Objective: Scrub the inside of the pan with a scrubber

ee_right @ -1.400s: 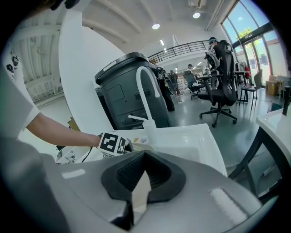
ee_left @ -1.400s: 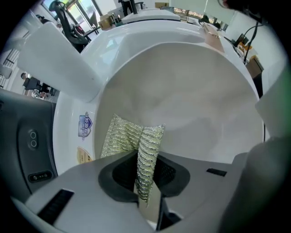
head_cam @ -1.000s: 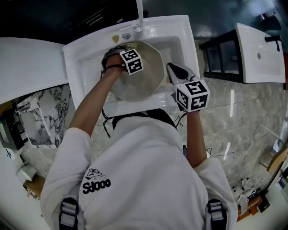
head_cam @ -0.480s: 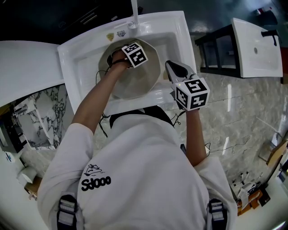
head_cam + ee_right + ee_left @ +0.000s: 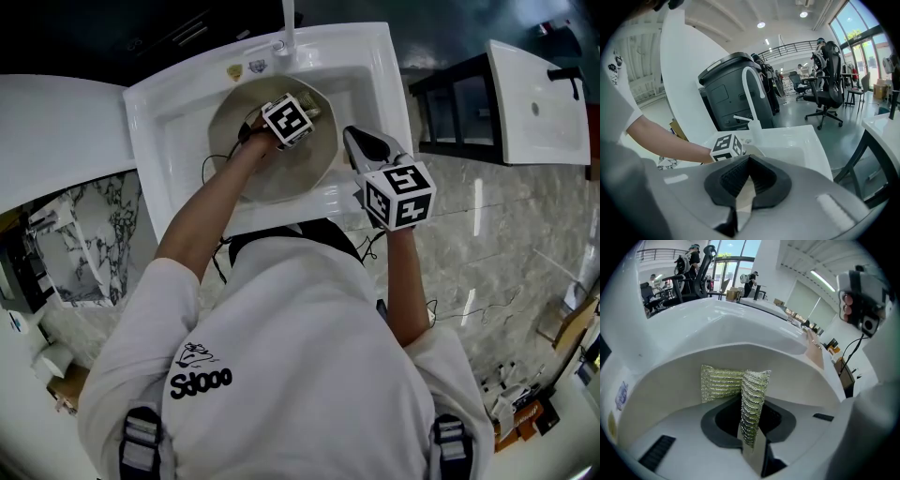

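Left gripper view: my left claw (image 5: pixel 751 437) pinches the scrubber (image 5: pixel 752 399), whose free flap lies at 11 o'clock against the pan (image 5: pixel 661 390) wall. The pan sits in the sink (image 5: pixel 169 103). My right claw (image 5: pixel 742 187) looks clamped on the pan's 3 o'clock rim, so scrubbing falls to the left.

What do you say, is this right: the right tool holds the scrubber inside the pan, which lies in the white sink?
Not quite: the left tool holds the scrubber inside the pan, which lies in the white sink. The left gripper view shows the scrubber between its jaws.
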`<state>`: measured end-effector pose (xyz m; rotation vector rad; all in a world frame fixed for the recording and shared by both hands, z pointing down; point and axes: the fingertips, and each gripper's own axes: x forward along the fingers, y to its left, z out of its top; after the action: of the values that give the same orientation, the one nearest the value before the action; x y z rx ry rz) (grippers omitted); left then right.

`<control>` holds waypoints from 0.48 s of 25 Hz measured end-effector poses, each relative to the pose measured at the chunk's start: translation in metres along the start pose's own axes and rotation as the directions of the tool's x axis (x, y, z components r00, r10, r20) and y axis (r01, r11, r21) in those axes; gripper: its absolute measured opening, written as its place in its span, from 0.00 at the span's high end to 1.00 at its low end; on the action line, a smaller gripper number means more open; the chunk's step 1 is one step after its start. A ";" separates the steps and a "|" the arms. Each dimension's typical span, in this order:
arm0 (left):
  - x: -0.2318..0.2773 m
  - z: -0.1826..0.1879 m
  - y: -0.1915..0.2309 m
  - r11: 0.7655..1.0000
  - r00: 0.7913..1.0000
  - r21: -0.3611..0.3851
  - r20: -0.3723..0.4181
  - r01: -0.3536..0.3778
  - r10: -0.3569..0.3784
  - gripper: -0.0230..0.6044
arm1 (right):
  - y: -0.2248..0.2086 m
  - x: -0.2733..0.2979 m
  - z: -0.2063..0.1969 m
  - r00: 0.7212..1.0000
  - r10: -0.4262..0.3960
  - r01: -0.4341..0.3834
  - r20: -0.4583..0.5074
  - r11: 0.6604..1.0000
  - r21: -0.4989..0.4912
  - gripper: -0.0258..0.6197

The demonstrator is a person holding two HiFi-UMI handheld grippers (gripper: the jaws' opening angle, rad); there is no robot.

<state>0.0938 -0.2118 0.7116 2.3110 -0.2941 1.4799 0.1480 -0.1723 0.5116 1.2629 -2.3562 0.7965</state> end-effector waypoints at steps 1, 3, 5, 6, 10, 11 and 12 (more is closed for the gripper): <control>0.001 0.006 -0.006 1.000 1.000 0.001 0.018 0.023 -0.023 0.86 | -0.002 -0.001 0.000 1.000 0.001 -0.001 0.000 1.000 0.000 0.94; 0.003 0.012 -0.019 0.998 0.998 0.010 0.033 0.061 -0.061 0.86 | -0.005 -0.001 0.001 1.000 0.002 -0.002 0.000 1.000 -0.001 0.94; 0.005 0.010 -0.028 0.996 0.995 0.016 0.032 0.092 -0.093 0.86 | -0.004 0.000 0.000 1.000 0.004 -0.004 0.002 1.000 -0.001 0.94; 0.006 0.010 -0.035 0.993 0.993 0.013 0.029 0.118 -0.119 0.86 | -0.004 -0.001 0.000 1.000 0.006 -0.006 0.002 1.000 -0.001 0.94; 0.007 -0.001 -0.070 0.957 0.957 0.027 -0.033 0.288 -0.287 0.86 | -0.004 0.002 -0.002 1.000 0.017 -0.017 -0.002 1.000 0.000 0.94; 0.008 -0.009 -0.078 0.943 0.942 0.038 -0.066 0.332 -0.329 0.86 | -0.001 0.004 -0.003 1.000 0.021 -0.021 -0.003 1.000 0.000 0.94; 0.008 -0.017 -0.087 0.925 0.923 0.044 -0.104 0.377 -0.371 0.86 | 0.001 0.006 -0.003 1.000 0.027 -0.027 -0.004 1.000 -0.001 0.94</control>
<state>0.1153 -0.1254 0.7077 2.1799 0.2150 1.4090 0.1439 -0.1742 0.5166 1.2306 -2.3743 0.8049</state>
